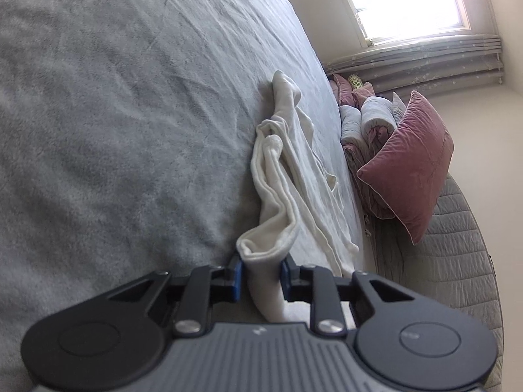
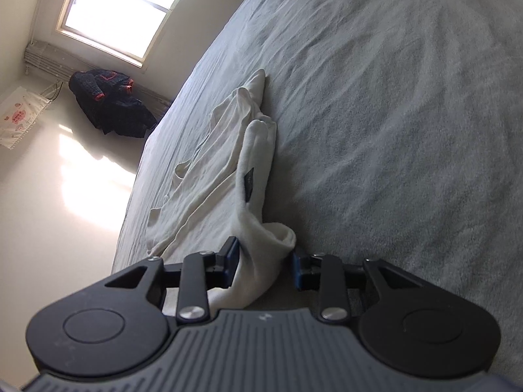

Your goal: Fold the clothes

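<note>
A white garment (image 1: 287,170) lies bunched in a long strip on the grey bed cover (image 1: 130,114). My left gripper (image 1: 261,277) has one end of the garment between its blue pads, which stand a little apart around the cloth. In the right wrist view the same white garment (image 2: 228,150), with a small dark label, runs away from my right gripper (image 2: 264,266). Its other end sits between the right pads. The left pad touches the cloth; a gap shows at the right pad.
A pink pillow (image 1: 408,163) and rolled bedding (image 1: 366,121) lie at the bed's head under a bright window (image 1: 402,0). A dark jacket (image 2: 111,104) hangs beyond the bed's far edge. The grey bed cover (image 2: 392,98) spreads wide to the right.
</note>
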Action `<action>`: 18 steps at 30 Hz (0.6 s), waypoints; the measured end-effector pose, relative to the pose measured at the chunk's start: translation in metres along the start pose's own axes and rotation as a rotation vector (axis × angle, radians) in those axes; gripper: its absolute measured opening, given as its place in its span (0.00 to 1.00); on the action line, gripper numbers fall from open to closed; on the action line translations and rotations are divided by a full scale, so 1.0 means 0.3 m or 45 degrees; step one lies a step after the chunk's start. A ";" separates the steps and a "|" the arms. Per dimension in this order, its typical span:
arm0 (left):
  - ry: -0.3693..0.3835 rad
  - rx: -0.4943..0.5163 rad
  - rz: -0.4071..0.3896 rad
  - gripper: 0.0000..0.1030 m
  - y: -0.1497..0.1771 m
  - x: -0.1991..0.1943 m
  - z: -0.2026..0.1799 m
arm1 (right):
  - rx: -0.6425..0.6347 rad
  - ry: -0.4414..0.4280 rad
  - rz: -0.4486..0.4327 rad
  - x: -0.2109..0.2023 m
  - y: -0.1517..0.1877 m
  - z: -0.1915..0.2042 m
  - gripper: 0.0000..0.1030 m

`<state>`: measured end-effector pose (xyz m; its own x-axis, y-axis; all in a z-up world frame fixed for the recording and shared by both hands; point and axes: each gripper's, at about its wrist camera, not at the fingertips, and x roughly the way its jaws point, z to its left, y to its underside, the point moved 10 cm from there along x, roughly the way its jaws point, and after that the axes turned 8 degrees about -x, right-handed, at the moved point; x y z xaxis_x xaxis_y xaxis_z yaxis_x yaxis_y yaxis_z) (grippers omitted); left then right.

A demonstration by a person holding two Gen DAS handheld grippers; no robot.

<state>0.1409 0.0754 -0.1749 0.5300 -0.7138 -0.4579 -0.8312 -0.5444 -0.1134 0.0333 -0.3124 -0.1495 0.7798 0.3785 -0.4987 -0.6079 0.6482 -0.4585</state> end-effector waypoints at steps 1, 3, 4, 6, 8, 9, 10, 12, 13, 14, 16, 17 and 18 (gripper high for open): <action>-0.004 0.005 0.000 0.17 0.000 0.003 -0.004 | 0.001 -0.001 0.001 0.003 -0.001 -0.002 0.21; -0.016 0.010 -0.005 0.13 -0.004 -0.001 -0.006 | 0.019 -0.003 0.002 0.004 0.003 -0.005 0.15; -0.016 0.005 -0.008 0.11 -0.005 -0.008 -0.007 | 0.035 -0.010 0.000 -0.001 0.004 -0.004 0.13; -0.008 -0.005 -0.014 0.10 -0.002 -0.020 -0.008 | 0.060 -0.027 -0.005 -0.015 0.005 0.000 0.12; 0.007 -0.020 -0.018 0.09 0.002 -0.038 -0.011 | 0.077 -0.044 -0.011 -0.033 0.004 0.005 0.11; 0.017 -0.027 -0.018 0.09 0.003 -0.047 -0.014 | 0.083 -0.054 -0.016 -0.044 0.004 0.009 0.11; 0.026 -0.034 -0.015 0.08 0.005 -0.055 -0.018 | 0.090 -0.064 -0.020 -0.055 0.004 0.013 0.11; 0.039 -0.040 -0.004 0.08 0.014 -0.071 -0.026 | 0.100 -0.086 -0.027 -0.076 0.003 0.025 0.11; 0.041 -0.043 0.003 0.07 0.020 -0.080 -0.028 | 0.099 -0.093 -0.028 -0.083 0.005 0.033 0.11; 0.038 -0.038 0.011 0.07 0.027 -0.092 -0.023 | 0.097 -0.098 -0.028 -0.092 0.008 0.037 0.10; 0.029 -0.024 0.027 0.06 0.042 -0.116 -0.009 | 0.104 -0.110 -0.017 -0.110 0.022 0.040 0.10; 0.025 -0.017 0.035 0.05 0.050 -0.129 -0.002 | 0.107 -0.116 -0.011 -0.120 0.029 0.042 0.08; 0.021 -0.010 0.043 0.04 0.057 -0.141 0.005 | 0.115 -0.118 0.002 -0.133 0.042 0.038 0.08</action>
<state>0.1040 0.0970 -0.1589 0.5042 -0.7390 -0.4469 -0.8475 -0.5229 -0.0914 -0.0036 -0.3117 -0.1271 0.7920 0.4362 -0.4271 -0.5963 0.7028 -0.3880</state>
